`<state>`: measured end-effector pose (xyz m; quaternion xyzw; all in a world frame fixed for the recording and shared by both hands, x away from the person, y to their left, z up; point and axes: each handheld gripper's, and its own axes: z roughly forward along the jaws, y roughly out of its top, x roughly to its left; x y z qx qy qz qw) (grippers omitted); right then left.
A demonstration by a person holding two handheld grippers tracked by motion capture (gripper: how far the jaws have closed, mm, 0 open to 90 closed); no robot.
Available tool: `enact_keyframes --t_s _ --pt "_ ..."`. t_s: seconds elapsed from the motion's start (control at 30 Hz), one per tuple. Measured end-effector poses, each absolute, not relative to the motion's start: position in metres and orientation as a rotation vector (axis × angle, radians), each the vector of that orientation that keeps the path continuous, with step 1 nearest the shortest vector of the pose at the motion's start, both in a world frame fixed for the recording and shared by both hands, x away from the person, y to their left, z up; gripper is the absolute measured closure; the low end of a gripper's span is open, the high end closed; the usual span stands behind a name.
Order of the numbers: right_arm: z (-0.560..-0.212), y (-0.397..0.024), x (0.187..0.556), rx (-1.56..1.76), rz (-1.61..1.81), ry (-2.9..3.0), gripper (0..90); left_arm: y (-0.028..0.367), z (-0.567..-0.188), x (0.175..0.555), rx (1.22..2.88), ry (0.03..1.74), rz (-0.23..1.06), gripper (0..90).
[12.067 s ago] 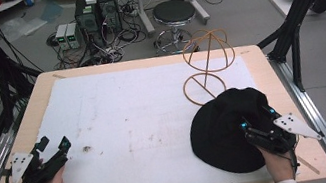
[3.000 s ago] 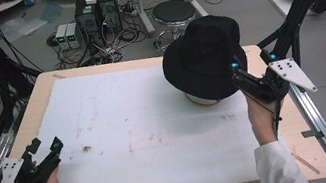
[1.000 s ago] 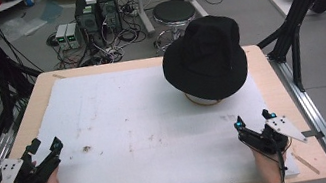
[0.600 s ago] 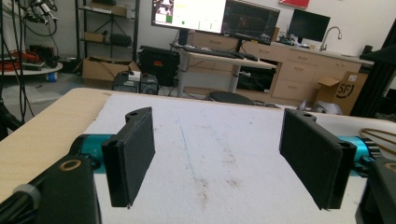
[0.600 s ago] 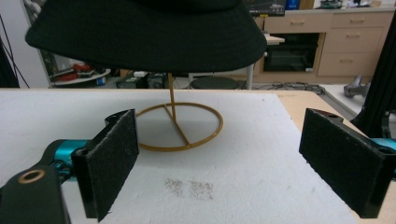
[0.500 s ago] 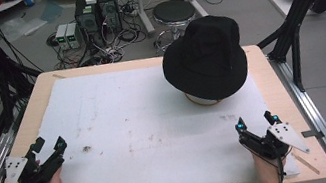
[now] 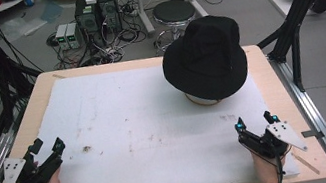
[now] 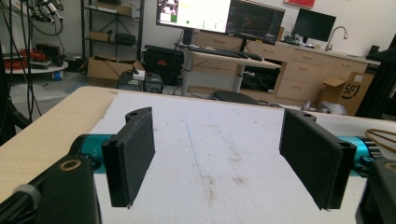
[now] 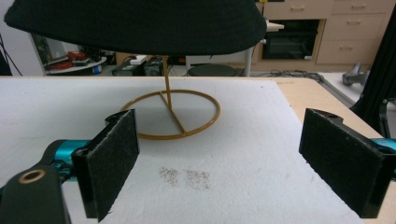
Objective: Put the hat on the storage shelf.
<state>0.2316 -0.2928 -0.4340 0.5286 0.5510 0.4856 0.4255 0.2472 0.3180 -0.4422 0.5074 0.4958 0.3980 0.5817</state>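
A black hat (image 7: 205, 58) sits on its wire stand (image 9: 170, 114) at the desk's (image 7: 17, 142) far right. Both grippers, left (image 7: 45, 149) and right (image 7: 255, 122), rest wide and empty at the near edge; best keep them well clear so the hat sits undisturbed.

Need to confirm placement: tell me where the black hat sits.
In the high view, the black hat sits on the gold wire stand at the table's far right, beyond the open right gripper.
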Motion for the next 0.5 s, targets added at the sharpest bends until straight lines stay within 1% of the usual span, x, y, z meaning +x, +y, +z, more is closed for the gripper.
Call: enact_keyframes --t_s 0.5 --pt "-0.4348 -0.2931 0.2342 1.345 1.205 1.392 11.3 0.3213 -0.4429 0.2468 1.191 1.157 0.893 26.0"
